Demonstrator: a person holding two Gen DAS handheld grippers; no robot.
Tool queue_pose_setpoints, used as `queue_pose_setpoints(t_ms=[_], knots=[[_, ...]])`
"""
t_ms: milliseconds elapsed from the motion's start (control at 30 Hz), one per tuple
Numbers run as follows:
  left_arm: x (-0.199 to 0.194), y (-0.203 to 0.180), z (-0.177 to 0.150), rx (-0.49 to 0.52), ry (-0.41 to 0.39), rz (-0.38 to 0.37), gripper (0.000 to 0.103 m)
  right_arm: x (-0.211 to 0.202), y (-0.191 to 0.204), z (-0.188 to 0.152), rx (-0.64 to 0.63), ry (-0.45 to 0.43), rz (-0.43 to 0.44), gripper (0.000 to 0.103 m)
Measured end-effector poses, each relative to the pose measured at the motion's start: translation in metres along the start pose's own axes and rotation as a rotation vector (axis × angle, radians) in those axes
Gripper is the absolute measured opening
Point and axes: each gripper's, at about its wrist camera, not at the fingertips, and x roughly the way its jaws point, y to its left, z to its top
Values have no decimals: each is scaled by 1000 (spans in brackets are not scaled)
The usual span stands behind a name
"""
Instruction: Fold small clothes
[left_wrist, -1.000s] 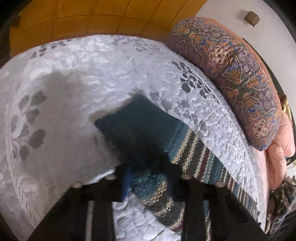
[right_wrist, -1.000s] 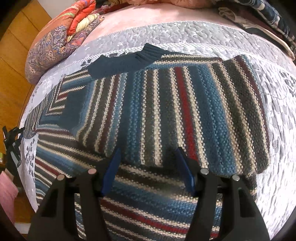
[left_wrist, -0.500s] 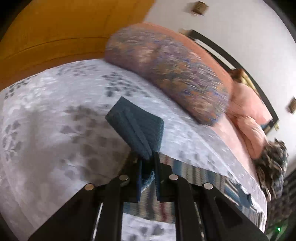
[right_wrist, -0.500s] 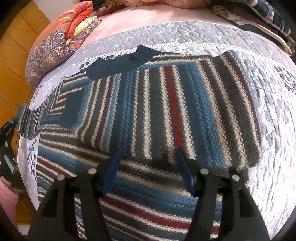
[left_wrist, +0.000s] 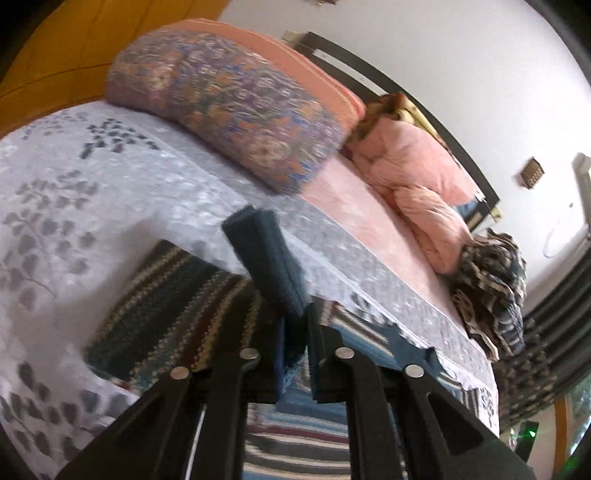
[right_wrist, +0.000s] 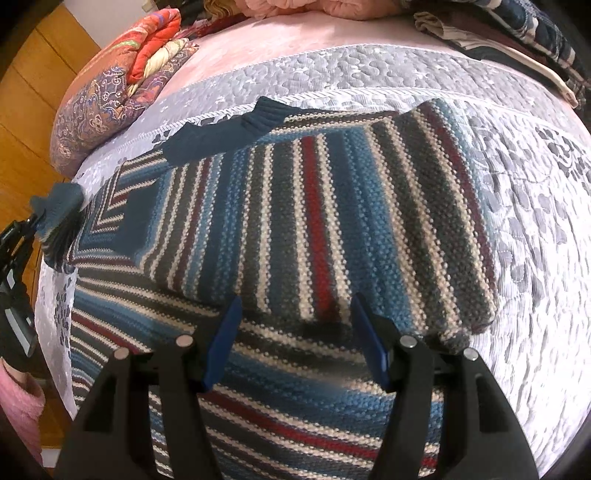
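A striped knitted sweater (right_wrist: 303, 229) in blue, grey, cream and red lies spread on the bed, its right sleeve folded over the body. My right gripper (right_wrist: 295, 332) hovers open just above the sweater's middle, nothing between its fingers. My left gripper (left_wrist: 295, 328) is shut on the dark teal cuff (left_wrist: 269, 266) of the left sleeve, which stands up from the jaws above the bed. The striped sleeve (left_wrist: 177, 310) trails down to the left below it. In the right wrist view the same cuff (right_wrist: 59, 206) shows lifted at the far left edge.
A lilac quilted bedspread (left_wrist: 92, 184) with grey leaf print covers the bed. A paisley bolster pillow (left_wrist: 229, 103) and pink bedding (left_wrist: 417, 177) lie toward the headboard. A heap of patterned clothes (left_wrist: 491, 288) sits at the bed's far right. Wooden floor (right_wrist: 22, 122) lies left.
My left gripper closed on the sleeve cuff, lifted it off the bed and carried it toward the sweater body. The right gripper stayed open, drifting slightly over the sweater.
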Motion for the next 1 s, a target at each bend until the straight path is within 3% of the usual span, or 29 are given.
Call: queue_pose_setpoints(t_ms=[200,467,600,800,900,1000], knots=[[19,-31,-29,32,47,-57,8,1,0,-1,2,4,5,61],[55,-27,-67,49,235,-90,10,6,0,-1,-6,14,1,61],[59,-28,-83,125,328,-123,18,9,3,0,-15,17,-6,62],[30,-17,-67,81,245,-202,21,10,6,2,-19,19,-13,63],[34,-13,-58,57,223,-172,21,9,11,3,-22,19,-1,62],[55,-17,-60,71,267,-122,21,9,20,5,-35,20,12,62]])
